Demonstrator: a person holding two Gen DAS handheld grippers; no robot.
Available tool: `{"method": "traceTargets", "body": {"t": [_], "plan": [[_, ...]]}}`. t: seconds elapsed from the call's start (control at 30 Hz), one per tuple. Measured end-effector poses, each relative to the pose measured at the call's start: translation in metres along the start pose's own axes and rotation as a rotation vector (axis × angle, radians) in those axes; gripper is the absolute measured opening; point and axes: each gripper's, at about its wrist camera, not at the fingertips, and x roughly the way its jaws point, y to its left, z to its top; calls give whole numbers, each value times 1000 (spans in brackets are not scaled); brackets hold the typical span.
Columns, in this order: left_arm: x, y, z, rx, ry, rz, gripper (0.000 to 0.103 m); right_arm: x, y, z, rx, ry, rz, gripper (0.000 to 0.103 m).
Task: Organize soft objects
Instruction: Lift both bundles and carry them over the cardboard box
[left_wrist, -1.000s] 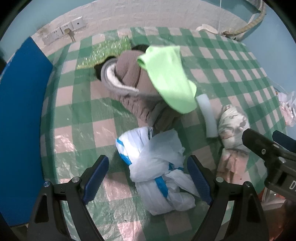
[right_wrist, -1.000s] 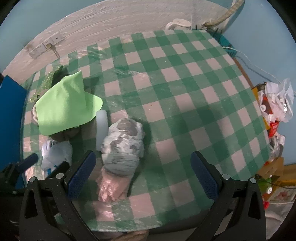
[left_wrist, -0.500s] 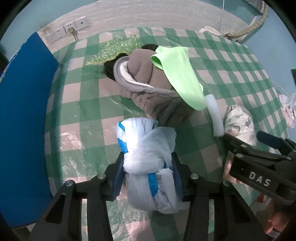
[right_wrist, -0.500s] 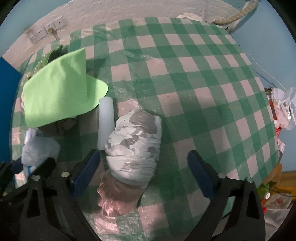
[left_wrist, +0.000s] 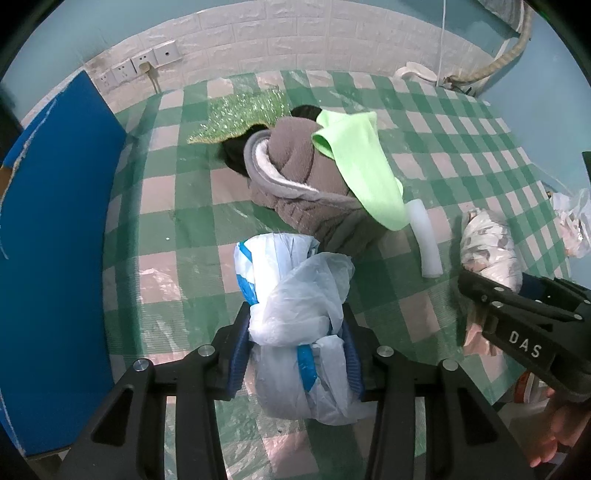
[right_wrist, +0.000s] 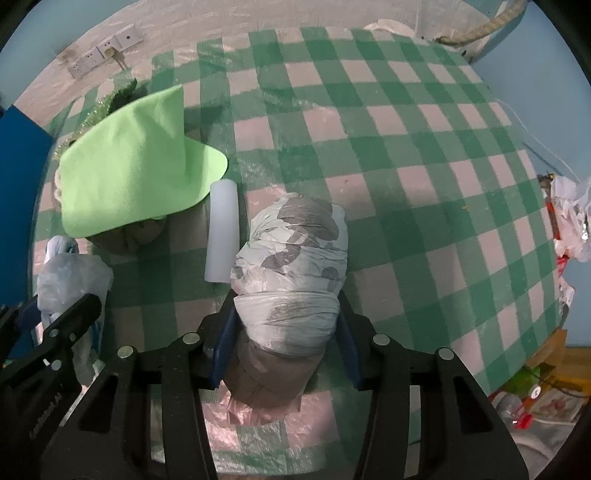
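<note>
My left gripper (left_wrist: 295, 354) is shut on a white-and-blue plastic bag bundle (left_wrist: 295, 295) near the table's front edge. My right gripper (right_wrist: 284, 343) is shut on a grey-patterned plastic bag bundle (right_wrist: 295, 251), which also shows in the left wrist view (left_wrist: 487, 243). A brown fleece garment (left_wrist: 295, 177) lies in the middle of the table with a lime green cloth (left_wrist: 362, 166) draped over it. The green cloth (right_wrist: 133, 166) also shows left of the right gripper. The white-and-blue bundle (right_wrist: 70, 273) shows at far left in the right wrist view.
A white foam cylinder (right_wrist: 223, 229) lies between the brown garment and the grey bundle. A glittery green sheet (left_wrist: 240, 114) lies at the back. A blue board (left_wrist: 55, 229) stands along the left side. The green checked tablecloth (right_wrist: 406, 155) stretches right. Plastic clutter (right_wrist: 569, 221) lies beyond the right edge.
Both grippers moved forward and closed: the left on the white-and-blue bundle, the right on the grey-patterned bundle. One second ago both were open.
</note>
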Motion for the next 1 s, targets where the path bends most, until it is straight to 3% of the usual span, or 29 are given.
{"method": "traceTargets", "body": {"t": [0.53,1.0], "plan": [[-44,20,4,-13,-84,19,44,-52,16,-5,-69,-109,21,48],[-82,41,5,-21,-150,69,44,-81,45,11,-143,-168,67,48]]}}
